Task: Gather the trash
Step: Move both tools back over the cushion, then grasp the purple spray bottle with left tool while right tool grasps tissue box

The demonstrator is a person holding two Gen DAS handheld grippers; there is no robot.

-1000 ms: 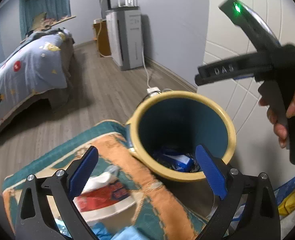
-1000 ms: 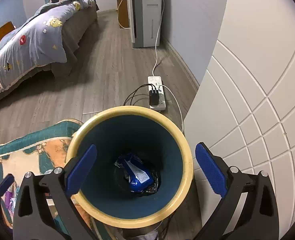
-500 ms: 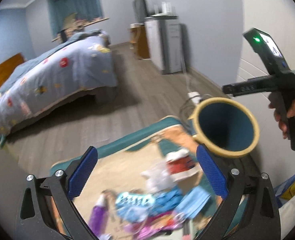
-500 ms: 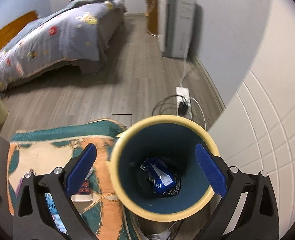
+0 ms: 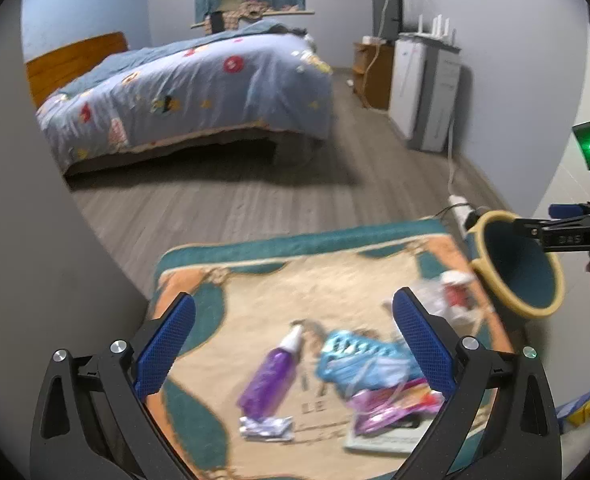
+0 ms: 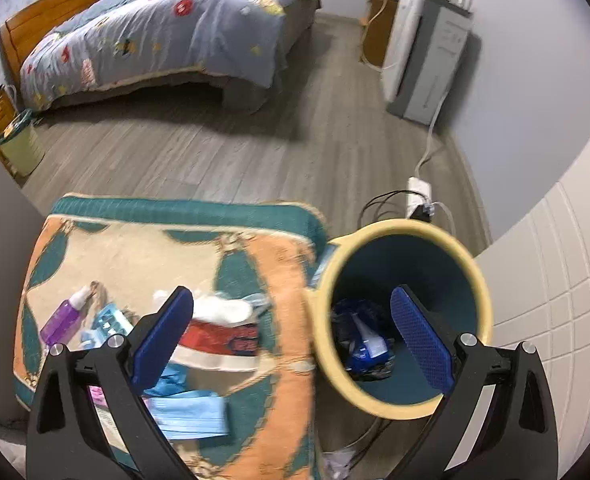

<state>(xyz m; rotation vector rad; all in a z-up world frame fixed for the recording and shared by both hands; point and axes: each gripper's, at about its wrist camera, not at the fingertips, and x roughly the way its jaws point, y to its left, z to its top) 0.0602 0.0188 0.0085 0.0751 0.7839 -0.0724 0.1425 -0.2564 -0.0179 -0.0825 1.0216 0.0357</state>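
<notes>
Both sets of jaws are spread and hold nothing. The left gripper (image 5: 293, 340) hovers over the litter at the lower middle of its view: a purple bottle (image 5: 271, 376), a foil scrap (image 5: 266, 427), a blue wrapper (image 5: 359, 360). The right gripper (image 6: 291, 338) hangs by the bin (image 6: 471, 280), at lower right, with one wrapper (image 6: 365, 350) already inside. I would drop the left straight over one piece on the mat (image 5: 255, 292), straddle it alone, then pinch before lifting toward the bin.
</notes>
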